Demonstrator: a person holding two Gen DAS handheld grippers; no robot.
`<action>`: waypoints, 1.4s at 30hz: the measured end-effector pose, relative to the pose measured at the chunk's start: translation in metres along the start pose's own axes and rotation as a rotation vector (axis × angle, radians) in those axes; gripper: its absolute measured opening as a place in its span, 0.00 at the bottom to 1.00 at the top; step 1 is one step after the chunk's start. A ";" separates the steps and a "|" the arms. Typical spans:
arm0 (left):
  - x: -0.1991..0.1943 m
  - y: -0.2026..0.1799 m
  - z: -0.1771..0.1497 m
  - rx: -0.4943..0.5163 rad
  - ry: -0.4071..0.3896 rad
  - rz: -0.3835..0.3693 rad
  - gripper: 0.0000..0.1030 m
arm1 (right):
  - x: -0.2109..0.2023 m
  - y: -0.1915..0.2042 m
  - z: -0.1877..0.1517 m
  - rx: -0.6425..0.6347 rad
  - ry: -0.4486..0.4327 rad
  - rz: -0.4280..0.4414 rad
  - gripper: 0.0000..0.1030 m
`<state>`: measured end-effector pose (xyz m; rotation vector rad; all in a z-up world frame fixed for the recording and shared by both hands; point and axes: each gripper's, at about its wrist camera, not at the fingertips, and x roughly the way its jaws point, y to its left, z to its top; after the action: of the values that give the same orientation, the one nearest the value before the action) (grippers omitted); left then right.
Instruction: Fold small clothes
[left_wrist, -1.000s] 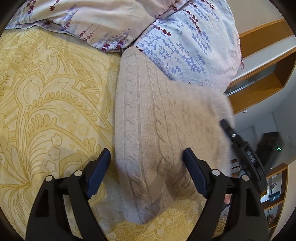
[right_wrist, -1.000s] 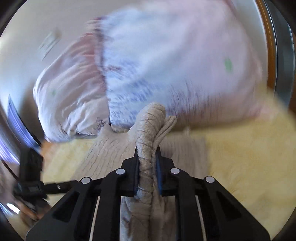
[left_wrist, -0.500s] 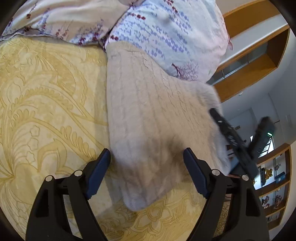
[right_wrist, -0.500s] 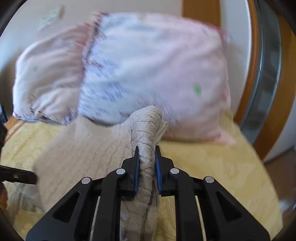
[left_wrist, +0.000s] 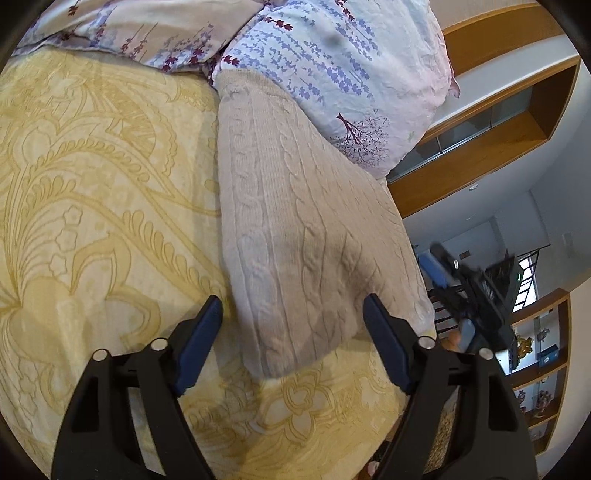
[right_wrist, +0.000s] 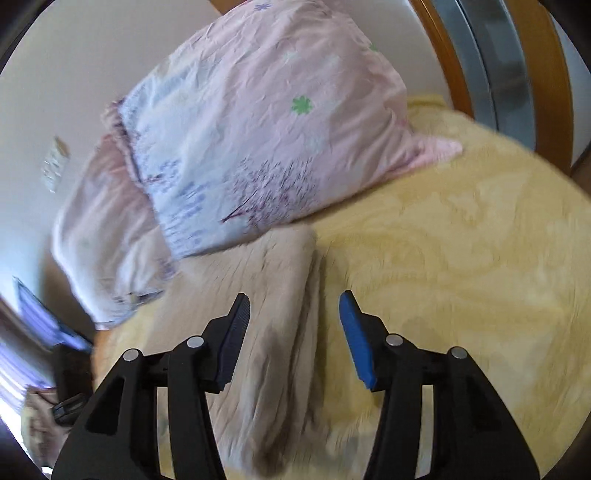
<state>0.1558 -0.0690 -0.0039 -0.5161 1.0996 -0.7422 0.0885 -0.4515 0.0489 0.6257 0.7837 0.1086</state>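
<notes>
A beige cable-knit sweater (left_wrist: 295, 221) lies folded on the yellow bedspread (left_wrist: 92, 184), its far end against the pillows. My left gripper (left_wrist: 291, 299) hovers over its near end. The jaws are closing, the pads stand apart and press on nothing. In the right wrist view the sweater (right_wrist: 273, 277) runs between and under my right gripper (right_wrist: 294, 297), whose jaws are opening with both pads off the knit. The folded edge lies loose on the bed. In the left wrist view the right gripper (left_wrist: 436, 258) shows blurred beyond the sweater's right edge.
Two floral pillows (left_wrist: 332, 74) (right_wrist: 258, 129) lean at the head of the bed behind the sweater. Wooden shelving (left_wrist: 498, 110) and a wall stand past the bed's right side. Patterned yellow bedspread (right_wrist: 461, 258) spreads out to either side.
The right gripper has let go of the bunched sweater fold, which now lies flat on the bed, and has swung and rolled sideways. The left gripper has narrowed slightly over the near end.
</notes>
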 end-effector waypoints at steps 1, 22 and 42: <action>-0.001 0.000 -0.002 -0.004 0.003 -0.004 0.72 | -0.003 0.000 -0.004 0.000 0.006 0.009 0.51; -0.014 0.005 -0.028 -0.006 0.022 -0.072 0.13 | -0.016 0.030 -0.036 -0.236 -0.036 -0.181 0.09; -0.023 -0.007 -0.012 0.039 -0.009 0.048 0.70 | 0.024 0.000 0.009 0.028 0.062 0.000 0.43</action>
<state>0.1371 -0.0563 0.0102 -0.4587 1.0832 -0.7173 0.1115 -0.4484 0.0388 0.6516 0.8463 0.1179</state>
